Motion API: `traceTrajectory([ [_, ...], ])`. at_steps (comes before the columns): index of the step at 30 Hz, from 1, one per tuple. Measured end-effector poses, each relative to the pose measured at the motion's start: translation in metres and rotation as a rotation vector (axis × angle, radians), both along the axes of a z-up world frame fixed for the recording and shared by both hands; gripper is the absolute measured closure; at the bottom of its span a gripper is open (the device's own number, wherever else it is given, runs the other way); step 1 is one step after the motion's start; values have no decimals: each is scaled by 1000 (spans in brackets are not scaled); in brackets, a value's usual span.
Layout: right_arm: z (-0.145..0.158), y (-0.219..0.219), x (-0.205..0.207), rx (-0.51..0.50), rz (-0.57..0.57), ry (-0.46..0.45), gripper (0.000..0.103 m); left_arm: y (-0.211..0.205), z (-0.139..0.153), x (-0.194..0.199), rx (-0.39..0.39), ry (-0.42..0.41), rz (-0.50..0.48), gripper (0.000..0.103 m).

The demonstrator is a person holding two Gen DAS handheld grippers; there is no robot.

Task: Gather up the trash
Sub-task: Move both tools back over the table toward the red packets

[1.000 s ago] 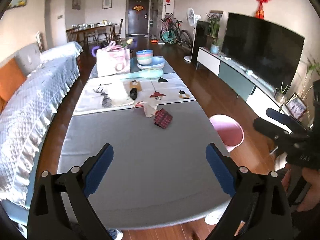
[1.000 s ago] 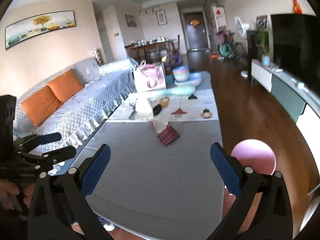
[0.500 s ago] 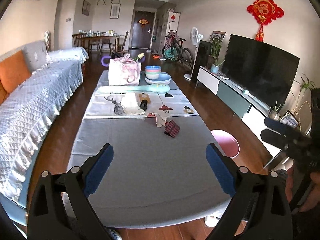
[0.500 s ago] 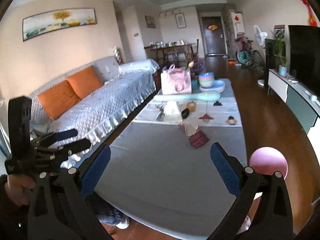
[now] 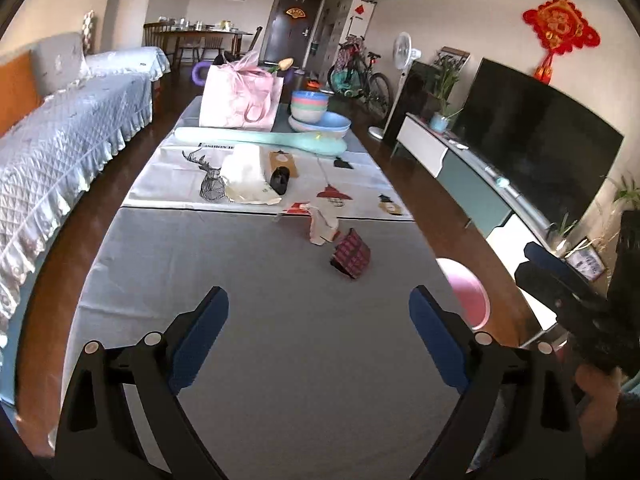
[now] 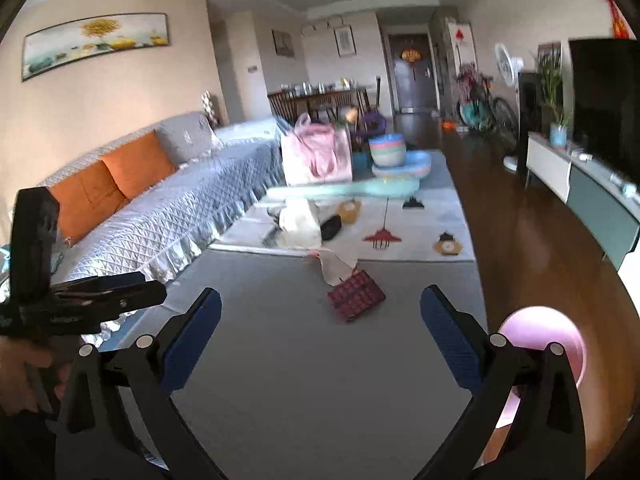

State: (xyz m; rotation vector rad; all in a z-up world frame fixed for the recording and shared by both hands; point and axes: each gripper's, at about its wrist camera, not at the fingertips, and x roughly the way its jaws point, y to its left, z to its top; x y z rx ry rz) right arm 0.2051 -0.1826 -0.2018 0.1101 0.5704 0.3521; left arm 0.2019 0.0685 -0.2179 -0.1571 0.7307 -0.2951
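Observation:
A dark red checked wrapper point(image 5: 351, 255) point(image 6: 356, 296) lies on the grey tablecloth point(image 5: 280, 320), with a crumpled white and red paper scrap point(image 5: 322, 224) point(image 6: 336, 266) just behind it. Farther back a cream paper bag point(image 5: 246, 174) point(image 6: 300, 222) lies beside a small black object point(image 5: 280, 179). My left gripper point(image 5: 318, 314) hovers open over the near end of the table, well short of the wrapper. My right gripper point(image 6: 320, 320) is open too, with the wrapper just beyond its fingertips. Neither one holds anything.
A pink bag point(image 5: 240, 98), stacked pastel bowls point(image 5: 310, 106) and a long teal scoop-shaped thing point(image 5: 260, 140) fill the far end. A pink stool point(image 5: 466, 294) stands at the table's right side, a grey sofa point(image 5: 60, 140) on the left, a TV stand point(image 5: 472, 176) along the right wall.
Both grippers have moved forward toward the table's middle, so the wrapper and paper scrap look nearer. Both stay open.

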Motion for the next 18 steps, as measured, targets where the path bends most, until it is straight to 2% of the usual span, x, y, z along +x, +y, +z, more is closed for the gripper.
traceTrajectory([
  [4, -22, 5, 37, -29, 26, 19, 5, -9, -18, 28, 17, 23, -12, 15],
  [7, -36, 5, 63, 5, 24, 50, 5, -10, -32, 51, -31, 48, 2, 15],
  [10, -52, 10, 81, -16, 19, 84, 5, -15, -50, 74, -59, 88, 9, 15],
  [14, -74, 18, 106, -63, -14, 123, 5, -25, -61, 97, -37, 96, -6, 15],
  [16, -83, 20, 118, -45, -8, 143, 5, -26, -65, 107, -38, 91, -4, 15],
  [18, -89, 22, 129, -43, -2, 151, 5, -31, -74, 118, -10, 103, -18, 25],
])
